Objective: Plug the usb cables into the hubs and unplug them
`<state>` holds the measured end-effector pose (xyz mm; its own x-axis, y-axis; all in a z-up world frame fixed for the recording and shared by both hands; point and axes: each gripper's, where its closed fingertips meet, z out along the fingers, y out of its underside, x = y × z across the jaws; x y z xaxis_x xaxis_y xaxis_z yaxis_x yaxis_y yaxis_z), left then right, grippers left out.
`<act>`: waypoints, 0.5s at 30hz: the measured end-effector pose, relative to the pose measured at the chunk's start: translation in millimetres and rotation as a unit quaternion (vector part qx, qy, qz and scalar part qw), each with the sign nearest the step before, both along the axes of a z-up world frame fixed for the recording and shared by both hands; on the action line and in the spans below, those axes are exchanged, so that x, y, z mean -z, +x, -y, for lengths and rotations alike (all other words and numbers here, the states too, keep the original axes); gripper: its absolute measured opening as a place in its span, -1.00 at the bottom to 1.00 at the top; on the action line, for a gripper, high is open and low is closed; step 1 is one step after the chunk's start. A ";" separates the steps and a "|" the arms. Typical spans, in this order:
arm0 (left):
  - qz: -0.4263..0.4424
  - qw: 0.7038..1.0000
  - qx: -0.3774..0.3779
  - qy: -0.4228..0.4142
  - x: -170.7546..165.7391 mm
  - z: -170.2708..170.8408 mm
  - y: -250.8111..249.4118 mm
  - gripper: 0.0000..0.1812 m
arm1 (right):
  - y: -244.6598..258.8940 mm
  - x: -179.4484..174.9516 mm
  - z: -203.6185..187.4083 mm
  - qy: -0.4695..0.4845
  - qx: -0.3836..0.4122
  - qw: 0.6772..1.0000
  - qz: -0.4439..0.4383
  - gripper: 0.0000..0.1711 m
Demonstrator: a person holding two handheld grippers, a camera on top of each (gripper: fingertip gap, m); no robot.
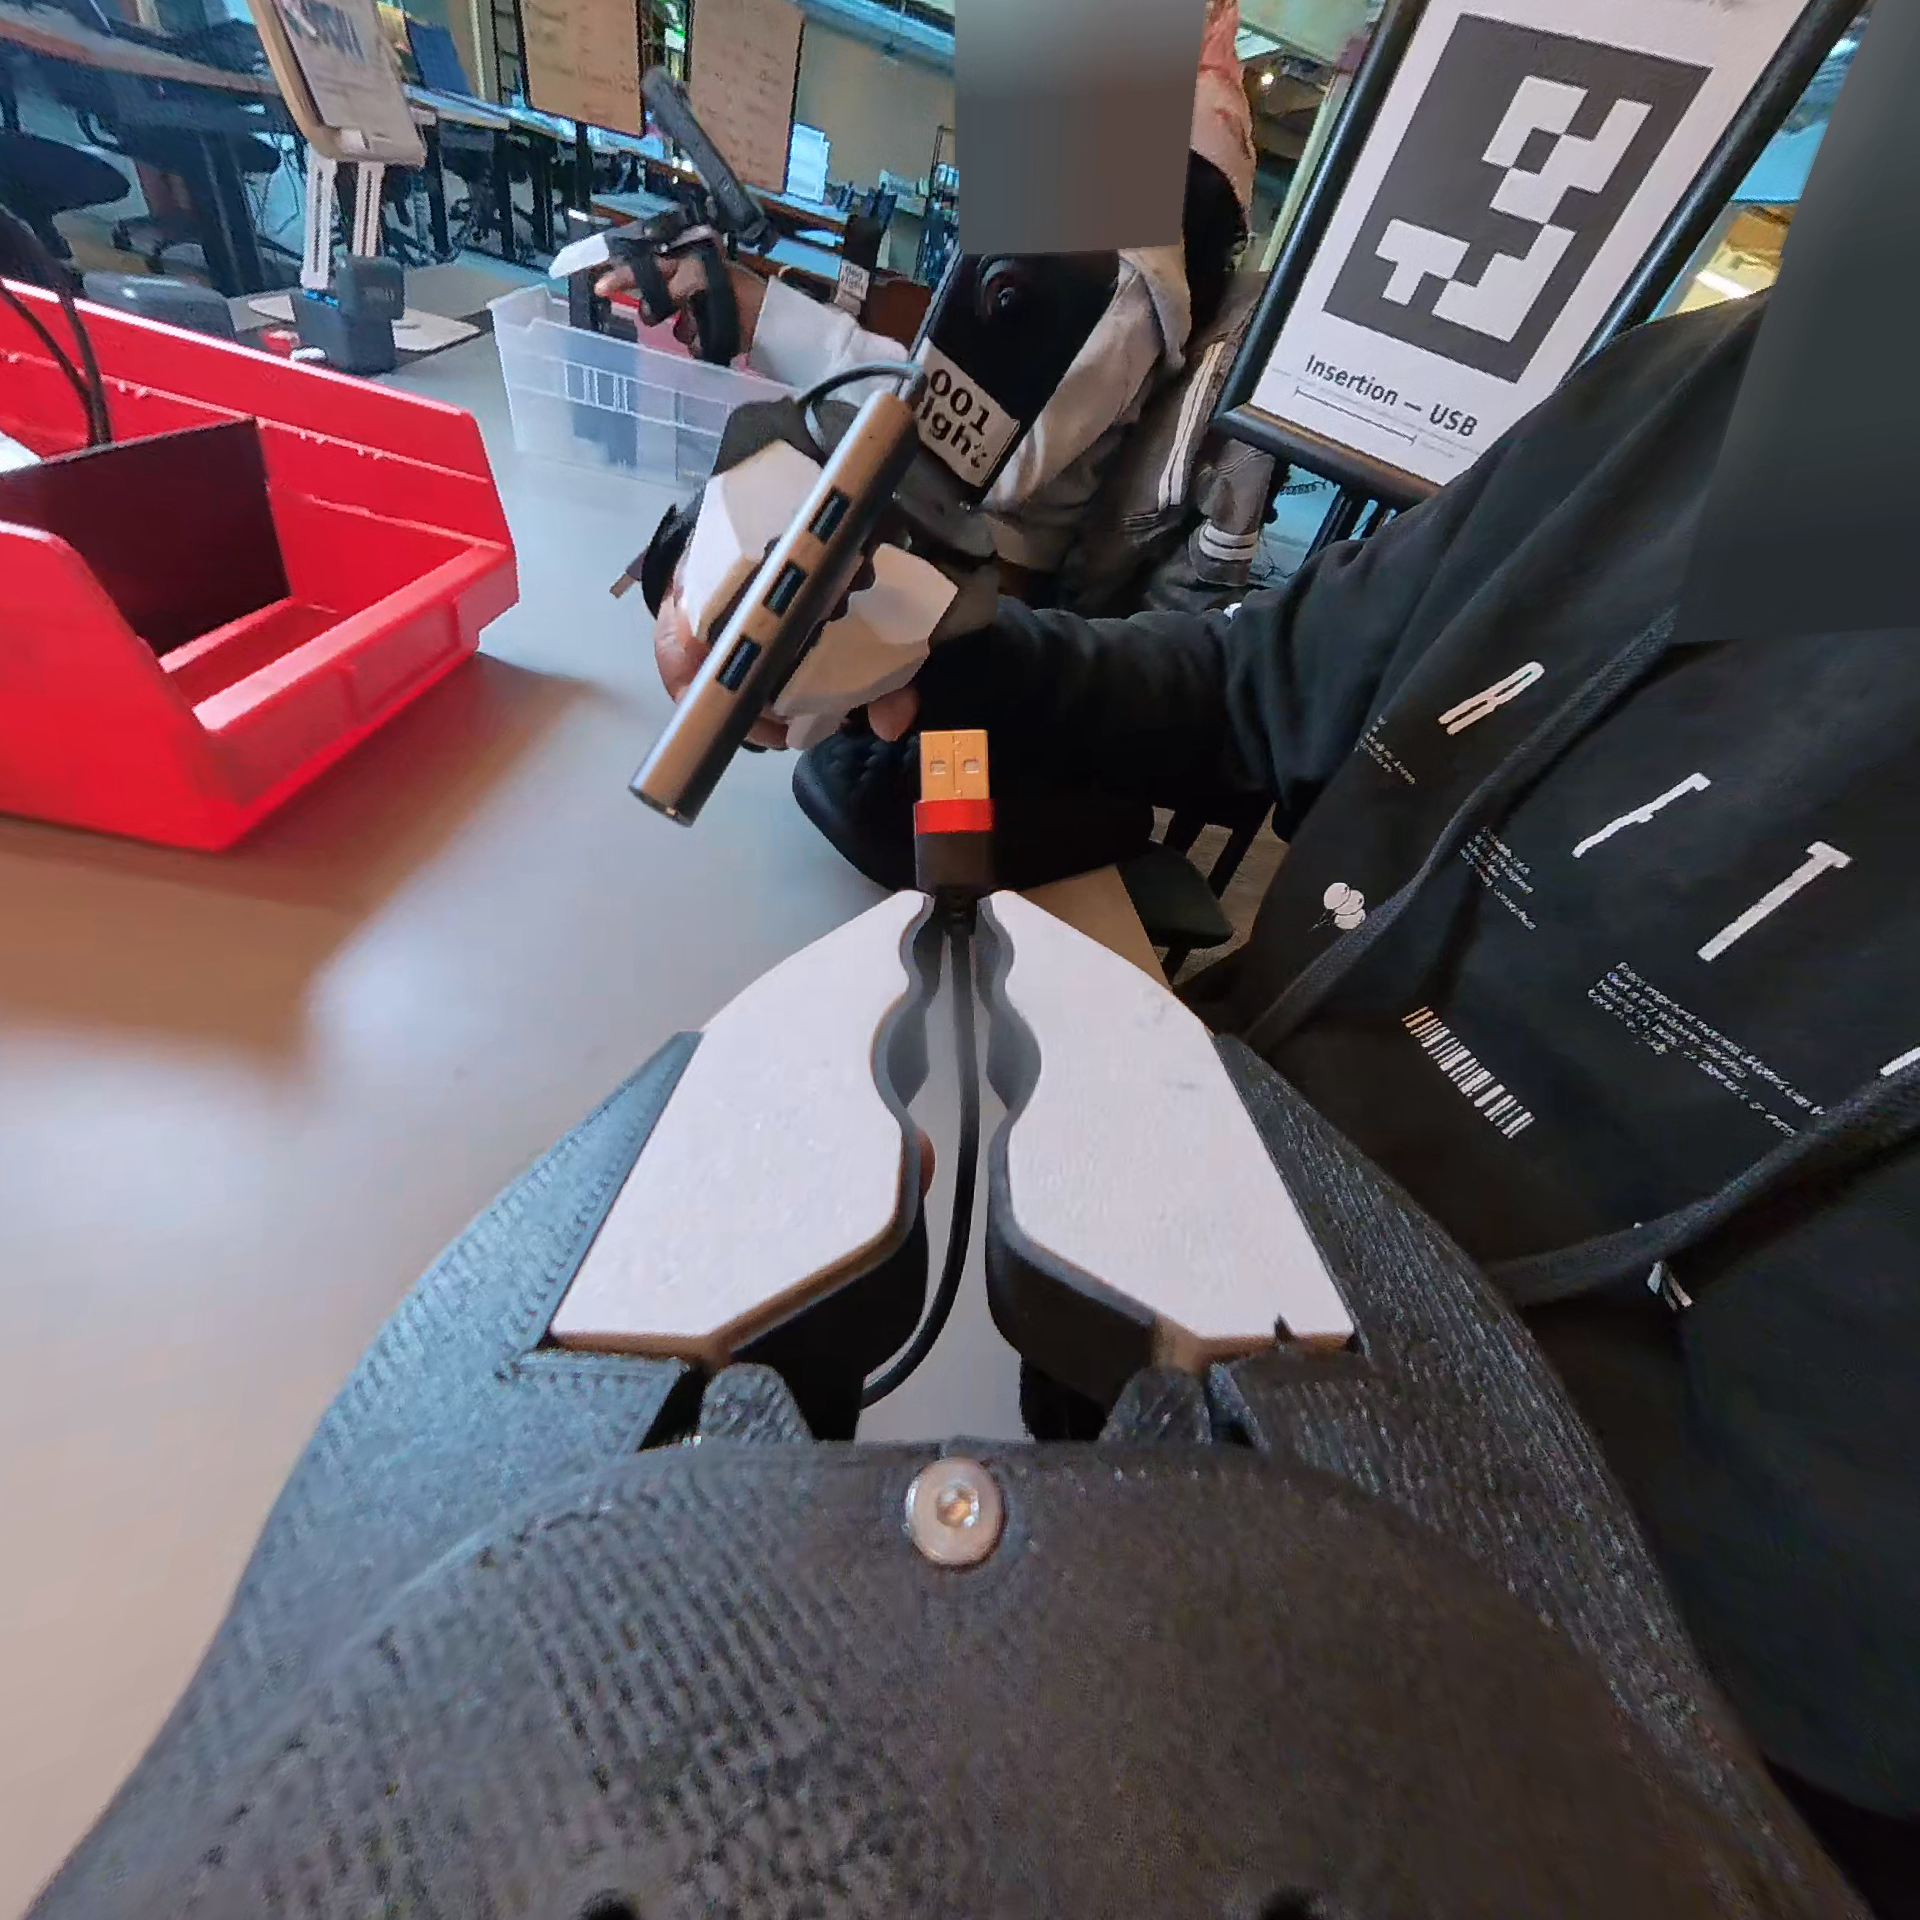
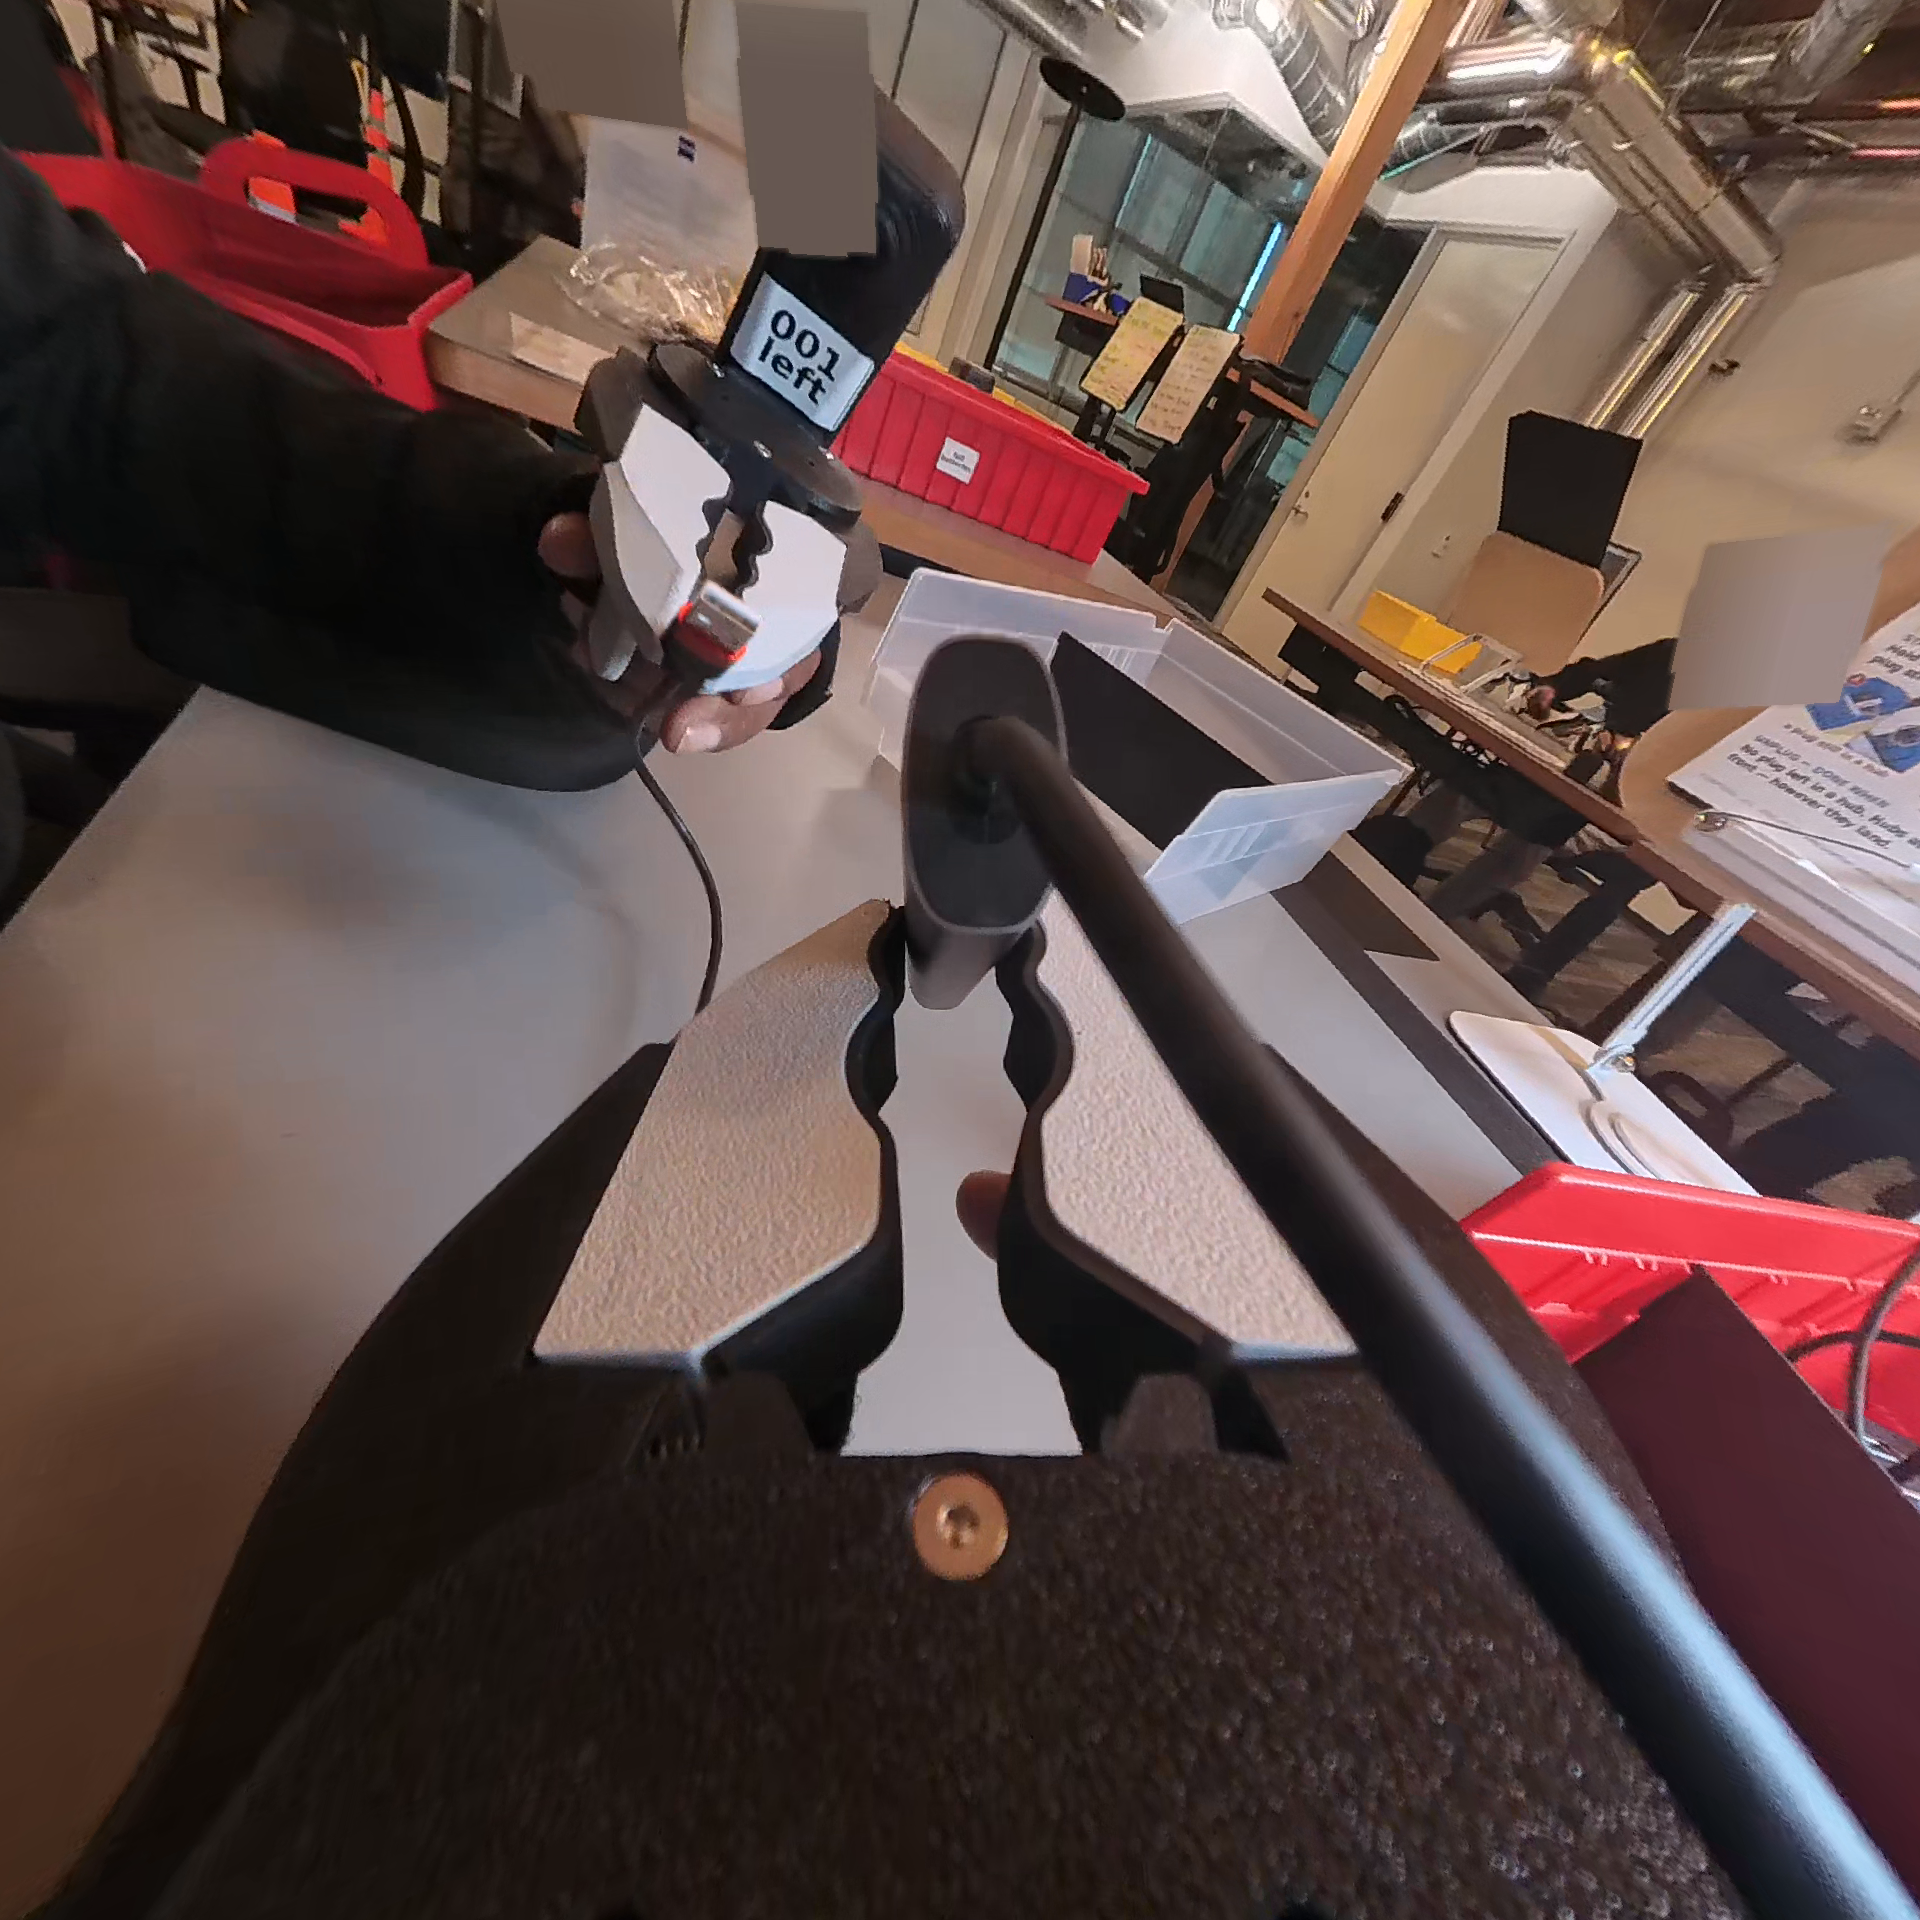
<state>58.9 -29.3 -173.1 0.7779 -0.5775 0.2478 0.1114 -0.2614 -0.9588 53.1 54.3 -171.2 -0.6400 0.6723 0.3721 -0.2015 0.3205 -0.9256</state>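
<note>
Left tongs clenched on the black USB cable just behind its plug. Red-collared, orange-tipped USB-A plug sticks out past the fingertips, pointing away from the camera, in the air over the near edge of the grey-brown surface. Cable runs back between the white pads and drops out of the bottom of the gap.

Right tongs clenched on the slim grey metal USB hub, gripped across its body near the cable end. Its thick black lead comes back over the right finger toward the camera. In the left wrist view the hub is tilted, far end up-right, near end down-left, three blue ports facing the plug. Plug and hub are near but apart, not mated; plug tip sits just right of the hub's lower end.

Both tools are hand-held off the surface, facing each other. Black-sleeved forearm comes in from the right behind the right tongs.

Red plastic bin with a dark divider sits on the surface at left. Clear plastic bin is farther back.
</note>
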 end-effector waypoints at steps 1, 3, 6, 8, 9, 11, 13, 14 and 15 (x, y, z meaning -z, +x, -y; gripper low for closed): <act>0.002 1.000 0.002 0.006 -3.6 1.0 0.1 -0.93 | -1.0 0.3 -1.1 0.000 0.004 1.000 0.001 -0.81; 0.024 0.999 0.016 0.024 -19.2 6.3 1.6 -0.93 | -2.6 -0.7 -4.5 -0.005 0.013 1.000 0.001 -0.81; 0.087 0.991 0.091 0.052 -55.3 27.8 15.8 -0.93 | -4.7 -5.1 -11.3 -0.023 0.025 0.999 0.001 -0.81; 0.114 0.982 0.141 0.059 -69.2 41.4 24.2 -0.93 | -6.1 -7.7 -14.9 -0.037 0.030 0.999 0.003 -0.81; 0.118 0.982 0.134 0.056 -67.8 39.1 20.8 -0.93 | -6.6 -8.3 -16.2 -0.043 0.031 0.999 0.005 -0.81; 0.126 0.988 0.091 -0.014 -41.5 23.8 4.1 -0.93 | -8.1 -8.1 -18.3 -0.049 0.037 0.998 0.009 -0.81; 0.159 0.977 0.047 -0.131 -0.5 8.6 -16.7 -0.93 | -9.1 -6.8 -19.6 -0.049 0.041 0.998 0.013 -0.81; 0.172 0.969 0.001 -0.180 21.3 -0.6 -31.3 -0.93 | -9.6 -6.1 -20.1 -0.048 0.043 0.998 0.015 -0.81; 0.170 0.960 -0.037 -0.218 41.7 -6.4 -44.0 -0.93 | -10.1 -5.4 -20.4 -0.048 0.044 0.998 0.017 -0.81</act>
<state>14.9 -22.8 -214.8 0.6442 -0.3071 0.7005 0.4326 -0.6090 -0.6648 43.0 74.6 -165.8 -0.5879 0.7578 0.2830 -0.1453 0.2453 -0.9585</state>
